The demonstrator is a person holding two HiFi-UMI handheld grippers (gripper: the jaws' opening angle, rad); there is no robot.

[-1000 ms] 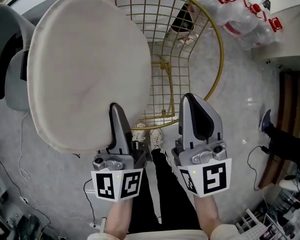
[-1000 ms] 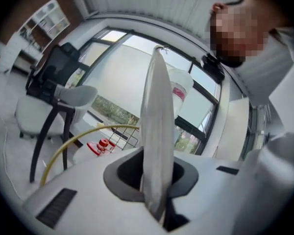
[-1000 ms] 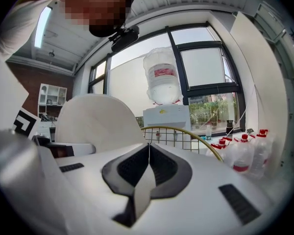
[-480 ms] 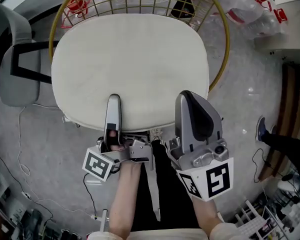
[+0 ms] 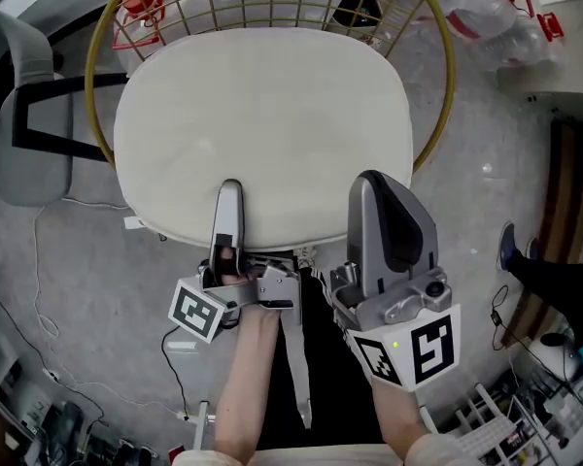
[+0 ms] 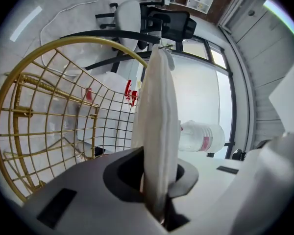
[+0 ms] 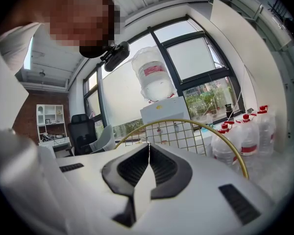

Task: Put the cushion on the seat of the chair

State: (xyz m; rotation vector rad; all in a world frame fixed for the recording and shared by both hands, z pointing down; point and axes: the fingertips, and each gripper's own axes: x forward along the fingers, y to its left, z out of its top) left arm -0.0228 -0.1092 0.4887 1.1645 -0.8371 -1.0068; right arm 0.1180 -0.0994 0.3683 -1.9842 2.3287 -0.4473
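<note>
**No words to read here**

No words or numbers can be read anywhere. The cube at the back of the left gripper (image 5: 229,192) has black and white square shapes on it. The cube on the right gripper (image 5: 374,183) has them too. These are patterns, not letters. Past the right gripper's tip stand big water bottles (image 7: 245,136) with red labels. The upside-down bottle (image 7: 152,77) above them has one too. The print on all of them is too small to read.
</note>
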